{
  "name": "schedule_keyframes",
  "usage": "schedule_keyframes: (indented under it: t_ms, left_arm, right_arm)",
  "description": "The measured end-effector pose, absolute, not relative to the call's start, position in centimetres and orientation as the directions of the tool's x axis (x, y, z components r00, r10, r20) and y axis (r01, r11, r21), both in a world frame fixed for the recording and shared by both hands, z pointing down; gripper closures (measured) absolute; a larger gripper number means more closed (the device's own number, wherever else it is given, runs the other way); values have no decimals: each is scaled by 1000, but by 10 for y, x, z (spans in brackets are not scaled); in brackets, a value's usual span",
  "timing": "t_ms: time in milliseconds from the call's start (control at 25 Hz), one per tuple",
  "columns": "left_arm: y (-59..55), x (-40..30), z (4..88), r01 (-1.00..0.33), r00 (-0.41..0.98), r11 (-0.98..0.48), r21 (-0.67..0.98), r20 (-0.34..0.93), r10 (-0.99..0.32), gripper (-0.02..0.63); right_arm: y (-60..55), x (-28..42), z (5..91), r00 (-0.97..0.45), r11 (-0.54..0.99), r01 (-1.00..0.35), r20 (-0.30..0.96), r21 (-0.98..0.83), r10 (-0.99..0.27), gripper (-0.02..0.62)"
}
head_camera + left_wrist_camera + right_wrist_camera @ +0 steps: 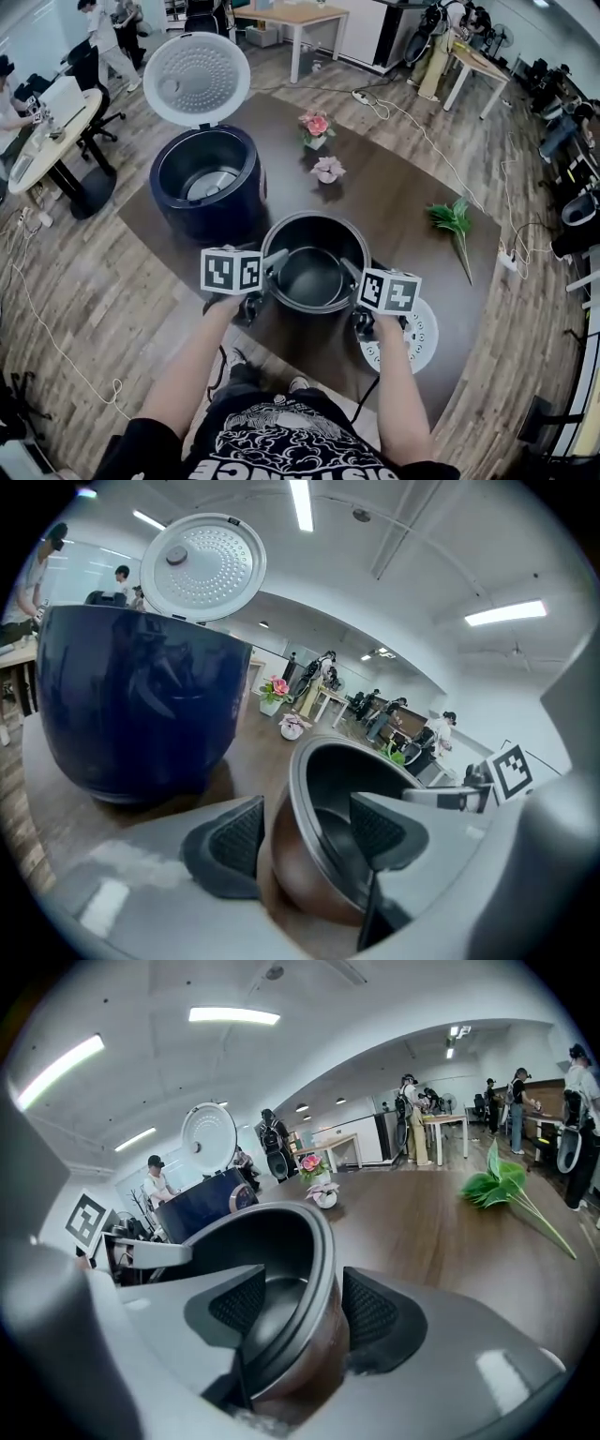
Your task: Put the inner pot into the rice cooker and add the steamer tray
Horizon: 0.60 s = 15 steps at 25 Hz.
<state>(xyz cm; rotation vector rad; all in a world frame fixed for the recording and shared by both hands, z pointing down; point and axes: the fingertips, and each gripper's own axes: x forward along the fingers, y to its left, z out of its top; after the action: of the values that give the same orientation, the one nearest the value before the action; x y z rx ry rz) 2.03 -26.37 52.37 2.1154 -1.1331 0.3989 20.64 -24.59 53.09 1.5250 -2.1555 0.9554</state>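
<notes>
Dark metal pot (314,267) sits on the table (403,187) beside the open cooker (202,183). On opposite sides, left gripper (305,832) and right gripper (292,1307) straddle its rim, jaws apart and not yet pinching, seemingly for a balanced lift.

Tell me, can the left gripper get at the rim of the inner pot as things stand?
Probably yes: the left gripper has its open jaws astride the rim of the inner pot, one pad inside and one outside, with nothing else between them.

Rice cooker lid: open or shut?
Open. The lid stands raised behind the rice cooker, whose cavity shows from above.
</notes>
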Motion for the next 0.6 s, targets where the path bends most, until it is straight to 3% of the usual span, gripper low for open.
schedule_keyframes:
  t_ms: [120, 600]
  left_arm:
    - [-268, 21, 524, -806, 590, -394, 442, 541, -599, 364]
    - [-266, 30, 518, -775, 631, -435, 459, 513, -582, 486]
  right_arm:
    - [-242, 212, 534, -327, 157, -937, 622, -313, -711, 378]
    - [-233, 222, 532, -196, 80, -976, 656, -204, -729, 479]
